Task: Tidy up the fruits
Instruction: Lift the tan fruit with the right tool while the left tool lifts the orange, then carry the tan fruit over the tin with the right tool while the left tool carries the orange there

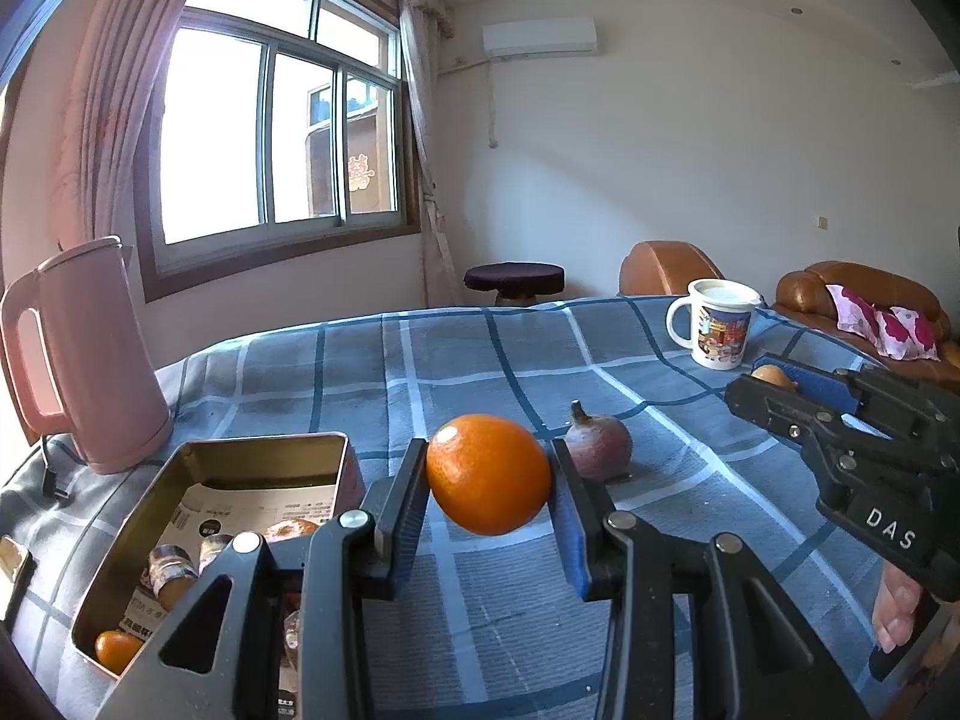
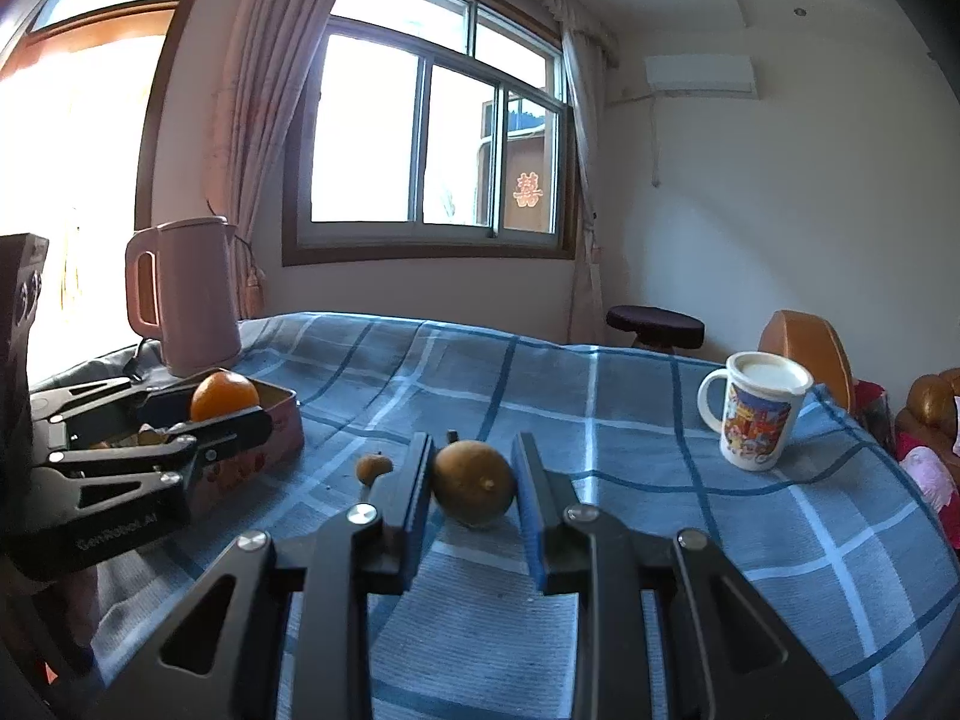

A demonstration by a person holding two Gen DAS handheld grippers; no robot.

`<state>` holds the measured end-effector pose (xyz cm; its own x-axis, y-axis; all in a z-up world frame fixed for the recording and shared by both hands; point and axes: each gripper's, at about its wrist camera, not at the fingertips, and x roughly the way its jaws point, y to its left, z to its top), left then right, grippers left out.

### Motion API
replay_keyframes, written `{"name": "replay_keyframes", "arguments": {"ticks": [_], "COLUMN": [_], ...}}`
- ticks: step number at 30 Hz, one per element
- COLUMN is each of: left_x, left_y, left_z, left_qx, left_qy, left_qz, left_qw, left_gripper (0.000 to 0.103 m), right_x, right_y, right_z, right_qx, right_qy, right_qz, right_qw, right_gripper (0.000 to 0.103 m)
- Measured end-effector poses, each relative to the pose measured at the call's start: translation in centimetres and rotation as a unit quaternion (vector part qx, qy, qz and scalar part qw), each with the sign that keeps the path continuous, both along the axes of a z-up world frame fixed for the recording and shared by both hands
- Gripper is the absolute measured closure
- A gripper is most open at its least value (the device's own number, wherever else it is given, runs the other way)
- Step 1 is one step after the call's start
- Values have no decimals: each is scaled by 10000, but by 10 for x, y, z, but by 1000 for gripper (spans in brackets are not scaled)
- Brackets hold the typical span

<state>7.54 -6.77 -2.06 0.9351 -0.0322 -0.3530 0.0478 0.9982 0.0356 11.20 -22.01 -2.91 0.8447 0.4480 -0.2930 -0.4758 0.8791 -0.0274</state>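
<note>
My left gripper (image 1: 489,483) is shut on an orange (image 1: 487,474) and holds it above the blue checked cloth, just right of an open metal tin (image 1: 252,450). The tin holds wrapped snacks and a small orange (image 1: 117,648). A purple-brown fruit (image 1: 598,447) lies on the cloth beyond the orange. My right gripper (image 2: 473,483) is shut on a brown round fruit (image 2: 474,483) above the cloth. In the right wrist view the left gripper (image 2: 228,414) with the orange (image 2: 223,396) is over the tin (image 2: 282,420). A small brown fruit (image 2: 373,468) lies near the tin.
A pink kettle (image 1: 90,360) stands at the far left by the window, its cord on the cloth. A white lidded printed mug (image 1: 717,324) stands at the far right of the table. A brown sofa (image 1: 864,300) and a dark stool (image 1: 515,279) are behind.
</note>
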Motion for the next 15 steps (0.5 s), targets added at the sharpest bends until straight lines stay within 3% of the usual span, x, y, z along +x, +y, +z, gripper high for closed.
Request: {"name": "replay_keyframes", "arguments": {"ticks": [15], "left_x": [-3], "left_y": [19], "left_z": [-1], "left_qx": [-113], "left_qy": [65], "left_qz": [155], "left_qw": [9998], "left_gripper": [63], "right_x": [-3], "right_y": [45], "right_z": [-2], "right_qx": [-230], "right_qy": [14], "right_qz": [408], "right_qw": [9989], "right_gripper": [74]}}
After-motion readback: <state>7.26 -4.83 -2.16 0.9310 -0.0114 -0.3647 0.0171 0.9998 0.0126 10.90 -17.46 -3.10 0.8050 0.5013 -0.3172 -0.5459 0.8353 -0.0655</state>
